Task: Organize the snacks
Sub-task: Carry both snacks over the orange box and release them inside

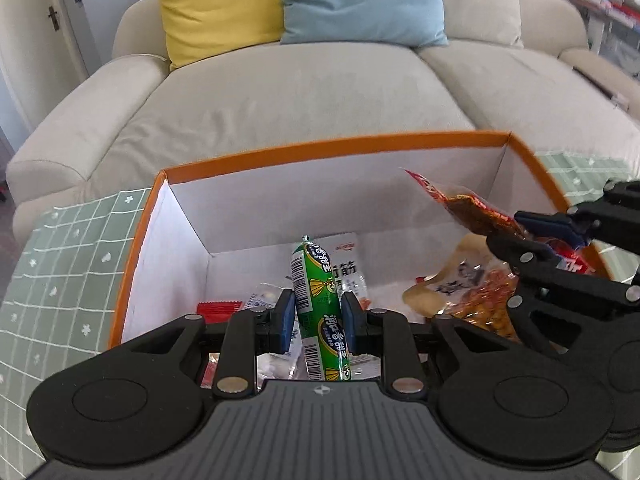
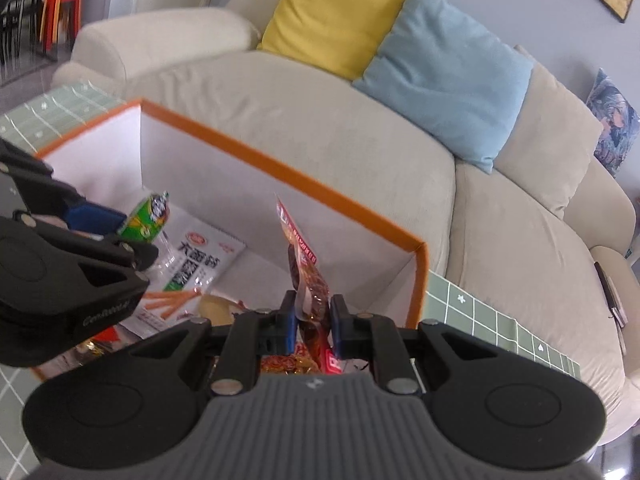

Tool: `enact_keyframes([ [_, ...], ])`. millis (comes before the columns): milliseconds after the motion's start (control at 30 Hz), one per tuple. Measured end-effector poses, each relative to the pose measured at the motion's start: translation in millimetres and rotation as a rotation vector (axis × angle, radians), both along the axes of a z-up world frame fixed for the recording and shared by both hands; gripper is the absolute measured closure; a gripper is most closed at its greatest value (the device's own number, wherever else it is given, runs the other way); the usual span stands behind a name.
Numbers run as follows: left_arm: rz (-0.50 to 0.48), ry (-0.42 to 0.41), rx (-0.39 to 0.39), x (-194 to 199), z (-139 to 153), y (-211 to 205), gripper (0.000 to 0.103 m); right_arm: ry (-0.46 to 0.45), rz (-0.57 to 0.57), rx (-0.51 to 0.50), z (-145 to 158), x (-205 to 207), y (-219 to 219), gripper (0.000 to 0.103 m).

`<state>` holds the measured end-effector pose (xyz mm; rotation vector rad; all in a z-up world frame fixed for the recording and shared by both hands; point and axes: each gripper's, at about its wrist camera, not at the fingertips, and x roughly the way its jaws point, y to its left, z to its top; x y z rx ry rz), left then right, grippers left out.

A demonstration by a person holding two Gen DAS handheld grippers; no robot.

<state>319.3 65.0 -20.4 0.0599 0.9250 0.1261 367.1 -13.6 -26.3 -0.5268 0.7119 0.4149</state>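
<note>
Left claw [image 1: 318, 316] grips a green sausage stick [image 1: 316, 300] above the orange-rimmed box [image 1: 320, 150]. Right claw [image 2: 313, 316] pinches a red snack packet [image 2: 304, 268] over the same box.

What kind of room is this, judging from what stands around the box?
Most likely a living room in a home. A beige sofa with a yellow cushion and a light blue cushion stands behind the orange-rimmed box, which rests on a green checked tablecloth.

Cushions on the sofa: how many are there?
3: a yellow cushion and a blue cushion side by side, a patterned cushion further right. Others may be out of view.
</note>
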Motion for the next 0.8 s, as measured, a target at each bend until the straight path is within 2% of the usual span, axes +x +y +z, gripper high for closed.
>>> enact_keyframes([
  [133,-0.012,0.017,-0.018,4.3,-8.6,-0.1,0.076,0.019,-0.042,-0.006,-11.8,7.4,3.2,0.091],
  [267,-0.01,0.024,-0.001,5.8,-15.4,-1.0,0.076,0.008,-0.083,-0.024,-25.1,9.4,3.1,0.09],
  [633,0.02,0.066,-0.001,9.7,-20.5,-0.2,0.073,0.04,-0.11,-0.002,-26.4,15.3,1.4,0.088],
  [700,0.019,0.053,0.01,7.1,-18.3,-1.6,0.067,0.033,-0.12,0.007,-25.7,14.8,0.2,0.085],
  [800,0.008,0.037,0.026,1.7,-14.0,-5.3,0.053,0.015,-0.12,0.007,-24.6,11.7,0.9,0.069],
])
